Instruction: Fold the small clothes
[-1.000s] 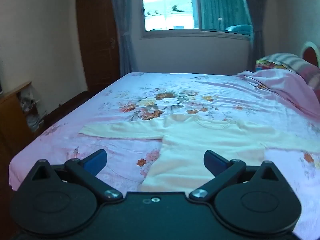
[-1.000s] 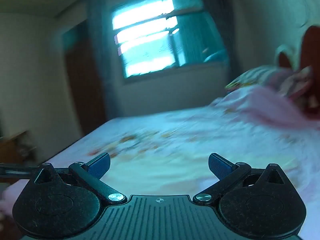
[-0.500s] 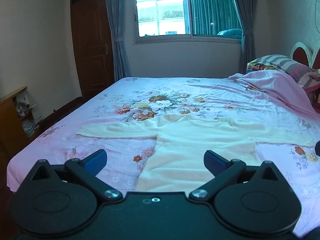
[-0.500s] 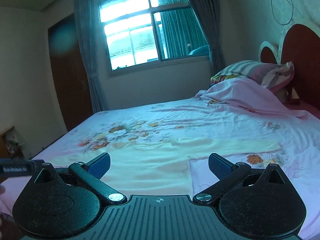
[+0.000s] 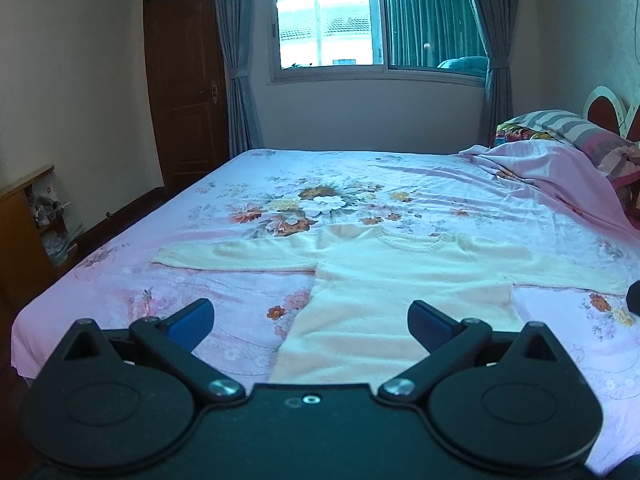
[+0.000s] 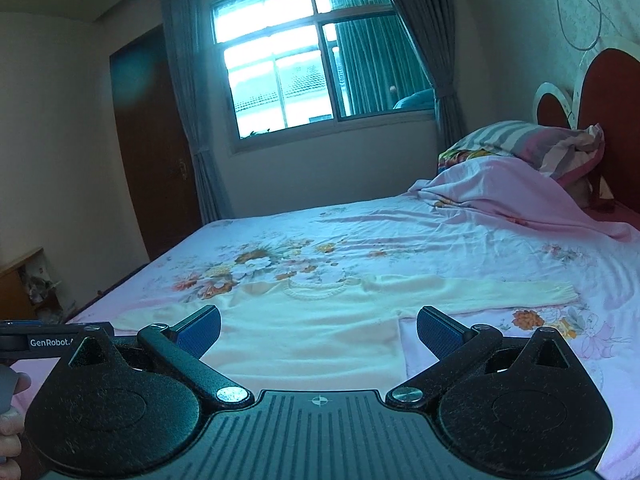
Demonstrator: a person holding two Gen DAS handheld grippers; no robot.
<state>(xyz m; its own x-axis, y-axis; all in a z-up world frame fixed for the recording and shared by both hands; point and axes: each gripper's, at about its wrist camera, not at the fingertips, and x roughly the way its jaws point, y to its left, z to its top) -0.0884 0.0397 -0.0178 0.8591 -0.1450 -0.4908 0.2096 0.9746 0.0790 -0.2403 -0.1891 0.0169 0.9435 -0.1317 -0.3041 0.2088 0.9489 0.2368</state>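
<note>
A small cream knitted sweater lies flat on the floral pink bedsheet, collar away from me and both sleeves spread out sideways. It also shows in the right wrist view. My left gripper is open and empty, held above the sweater's near hem and its left side. My right gripper is open and empty, above the near right part of the sweater body. The sweater's near hem is hidden behind both gripper bodies.
A crumpled pink blanket and striped pillows lie at the headboard on the right. A wooden shelf stands left of the bed. A door and a curtained window are behind.
Both cameras have steadied and moved slightly higher over the near bed edge; the right view was blurred and is now sharp. The sweater has not moved. Both grippers stay open.
</note>
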